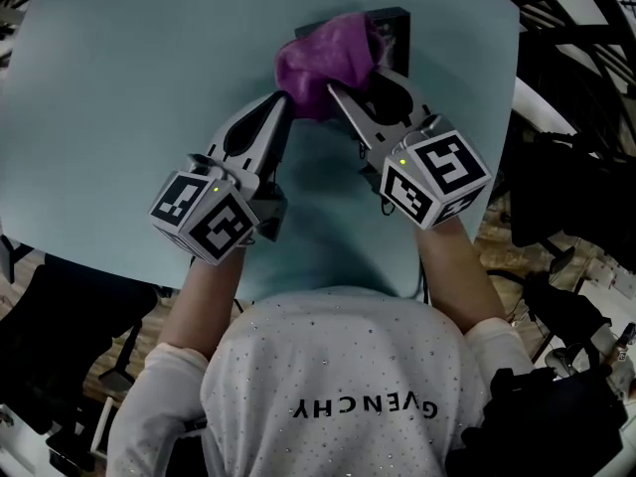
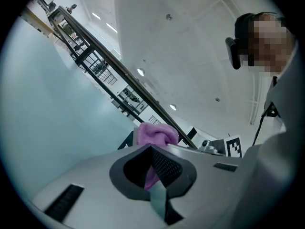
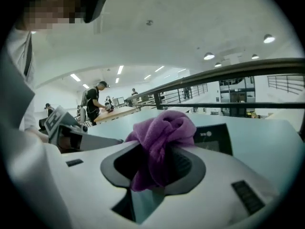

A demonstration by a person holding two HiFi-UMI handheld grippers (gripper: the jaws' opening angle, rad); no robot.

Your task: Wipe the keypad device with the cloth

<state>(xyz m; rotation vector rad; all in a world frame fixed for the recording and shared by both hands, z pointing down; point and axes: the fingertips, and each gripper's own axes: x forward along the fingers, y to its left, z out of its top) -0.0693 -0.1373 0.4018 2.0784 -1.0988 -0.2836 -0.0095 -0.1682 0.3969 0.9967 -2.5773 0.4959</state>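
A pale blue-green desk [image 1: 119, 87] stands in a large white hall with dark railings [image 3: 238, 69] and ceiling lights [image 3: 208, 56]. One bunched purple cloth [image 1: 323, 58] is clamped by both the left tongs [image 1: 286, 107] and the right tongs [image 1: 336, 92]. It lies over one dark keypad device [image 1: 393, 23] just beyond their tips, hiding the device's long axis.
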